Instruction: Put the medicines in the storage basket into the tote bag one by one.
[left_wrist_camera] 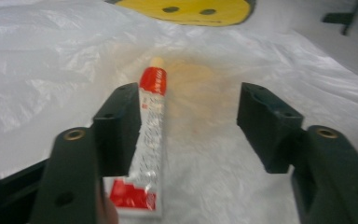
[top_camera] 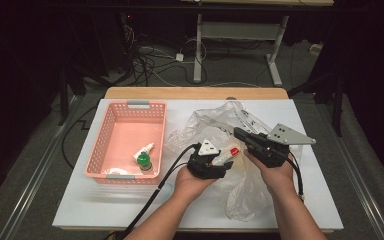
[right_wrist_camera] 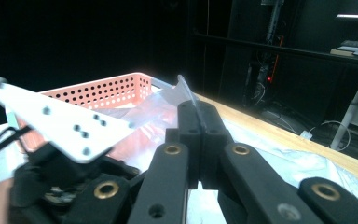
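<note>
A red and white tube [left_wrist_camera: 150, 135] lies on the clear plastic bag [left_wrist_camera: 51, 70], its cap pointing away from the camera. My left gripper [left_wrist_camera: 189, 116] stands open around it: the tube rests against one jaw and the other jaw is well apart from it. In the high view the tube [top_camera: 231, 152] shows just off the left gripper [top_camera: 225, 159], inside the crumpled bag [top_camera: 215, 122]. My right gripper [top_camera: 237, 132] is shut on the bag's edge, and a flap of the bag [right_wrist_camera: 182, 91] sticks up from between its closed jaws [right_wrist_camera: 198, 112].
A pink perforated basket [top_camera: 125, 107] stands at the left on the white table [top_camera: 105, 205]; a green-capped bottle [top_camera: 143, 162] and a small white tube [top_camera: 144, 151] lie inside it. A yellow disc with holes [left_wrist_camera: 186, 7] lies beyond the bag. Cables cover the floor behind.
</note>
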The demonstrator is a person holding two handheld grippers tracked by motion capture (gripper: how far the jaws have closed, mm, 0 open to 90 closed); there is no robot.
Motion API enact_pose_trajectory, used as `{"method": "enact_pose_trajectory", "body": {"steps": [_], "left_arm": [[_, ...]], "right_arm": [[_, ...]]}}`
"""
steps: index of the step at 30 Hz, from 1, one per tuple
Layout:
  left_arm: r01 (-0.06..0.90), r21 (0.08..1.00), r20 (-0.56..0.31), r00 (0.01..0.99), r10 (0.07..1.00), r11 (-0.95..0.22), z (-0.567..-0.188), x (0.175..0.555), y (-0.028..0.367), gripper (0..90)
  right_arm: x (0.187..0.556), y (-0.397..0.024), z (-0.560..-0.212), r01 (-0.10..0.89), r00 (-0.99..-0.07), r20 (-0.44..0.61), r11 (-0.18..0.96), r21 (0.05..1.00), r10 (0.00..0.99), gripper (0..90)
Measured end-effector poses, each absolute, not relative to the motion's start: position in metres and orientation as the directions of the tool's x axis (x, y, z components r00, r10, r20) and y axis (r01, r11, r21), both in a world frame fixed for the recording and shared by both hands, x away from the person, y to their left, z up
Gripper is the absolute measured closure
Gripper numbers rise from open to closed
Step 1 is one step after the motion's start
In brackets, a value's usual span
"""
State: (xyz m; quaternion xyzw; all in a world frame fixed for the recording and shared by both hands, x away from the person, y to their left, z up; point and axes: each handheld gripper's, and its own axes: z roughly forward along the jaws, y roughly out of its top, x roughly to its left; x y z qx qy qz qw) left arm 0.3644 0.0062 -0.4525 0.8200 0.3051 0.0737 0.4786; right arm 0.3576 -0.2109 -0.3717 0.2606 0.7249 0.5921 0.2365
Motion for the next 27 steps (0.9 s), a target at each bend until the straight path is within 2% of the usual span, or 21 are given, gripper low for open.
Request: {"method": "enact_pose_trajectory", "body": {"steps": [8, 10, 13, 17, 27], "left_arm": [[0.398, 0.837, -0.165, 0.838, 0.521, -0.375, -0.445, 0.334, 0.024, 21.6], [0.396, 0.834, -0.154, 0.836, 0.527, -0.385, -0.443, 0.327, 0.027, 15.1], [0.387, 0.838, -0.153, 0.843, 0.515, -0.385, -0.442, 0.32, 0.033, 13.6], [0.415, 0.83, -0.176, 0.83, 0.529, -0.374, -0.438, 0.315, 0.043, 0.0], [0.396, 0.839, -0.128, 0.81, 0.572, -0.373, -0.427, 0.303, 0.074, 0.0]], "right_arm": [[0.357, -0.21, -0.372, 0.098, -0.752, -0.039, 0.17, 0.981, 0.659, 90.0], [0.357, -0.21, -0.372, 0.098, -0.751, -0.039, 0.17, 0.981, 0.659, 90.0], [0.357, -0.21, -0.372, 0.099, -0.751, -0.04, 0.171, 0.98, 0.66, 90.0], [0.356, -0.211, -0.372, 0.1, -0.748, -0.038, 0.169, 0.98, 0.663, 90.0], [0.356, -0.21, -0.372, 0.102, -0.749, -0.043, 0.179, 0.979, 0.661, 90.0]]}}
